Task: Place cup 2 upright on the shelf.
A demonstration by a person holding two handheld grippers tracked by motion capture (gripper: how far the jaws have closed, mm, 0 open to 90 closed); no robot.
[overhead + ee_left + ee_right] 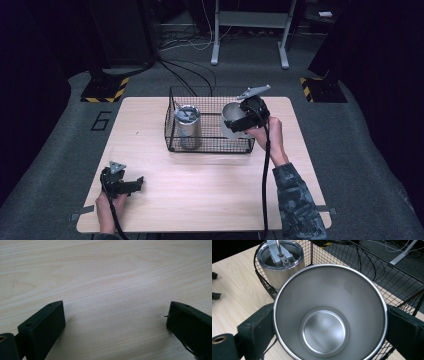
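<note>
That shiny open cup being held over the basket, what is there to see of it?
The steel cup looks like brushed metal, with a round flat bottom, a thin rolled rim and no lid. It is empty. The right hand-held gripper clamps its sides between two black jaws, holding it at the right end of the wire basket.

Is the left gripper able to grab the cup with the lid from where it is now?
Probably not yet. The left gripper rests open near the table's front edge, well apart from the lidded cup, which stands inside the wire basket. It would have to reach over the basket's wall.
</note>
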